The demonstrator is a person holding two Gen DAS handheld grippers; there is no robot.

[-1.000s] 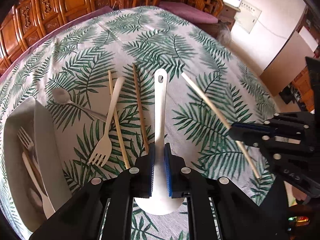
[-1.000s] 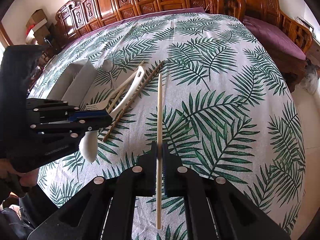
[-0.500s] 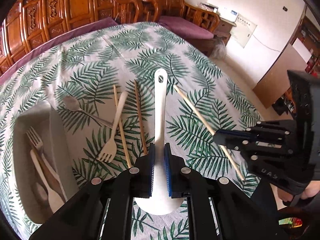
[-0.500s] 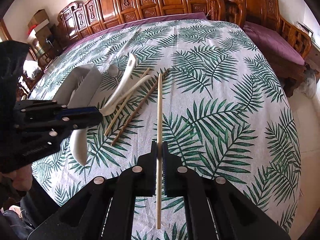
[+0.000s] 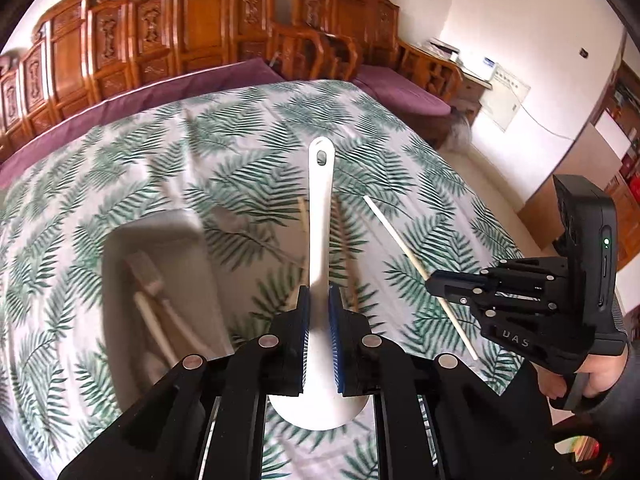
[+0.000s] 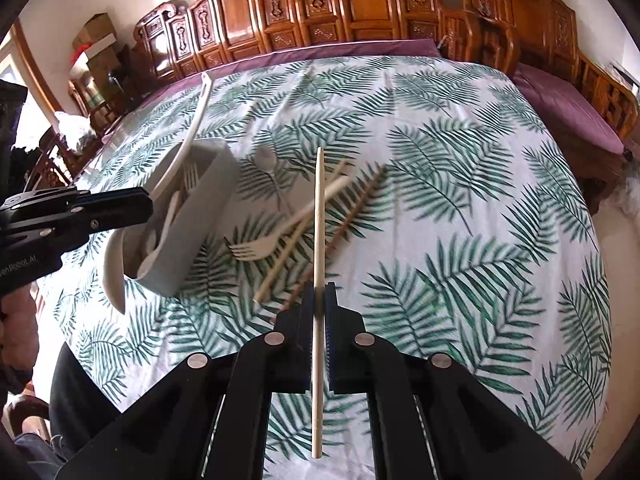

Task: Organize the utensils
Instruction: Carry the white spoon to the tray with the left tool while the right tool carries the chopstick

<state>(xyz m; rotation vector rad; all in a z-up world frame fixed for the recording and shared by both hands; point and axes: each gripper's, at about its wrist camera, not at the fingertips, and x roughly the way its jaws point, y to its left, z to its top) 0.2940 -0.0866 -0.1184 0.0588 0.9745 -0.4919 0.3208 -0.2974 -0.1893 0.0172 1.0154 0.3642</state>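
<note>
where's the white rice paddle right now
The white rice paddle is clamped in the left gripper, lifted over the leaf-print tablecloth, just right of the grey tray in the left wrist view.

A pale chopstick (image 6: 318, 240) is clamped between the closed jaws of the right tool (image 6: 319, 300). At the left, a white spoon (image 6: 176, 168) is gripped by the left tool (image 6: 136, 206) over a grey tray (image 6: 200, 216). A fork (image 6: 256, 246) and more chopsticks (image 6: 352, 208) are left on the leaf-patterned bench (image 6: 460, 208).
</note>
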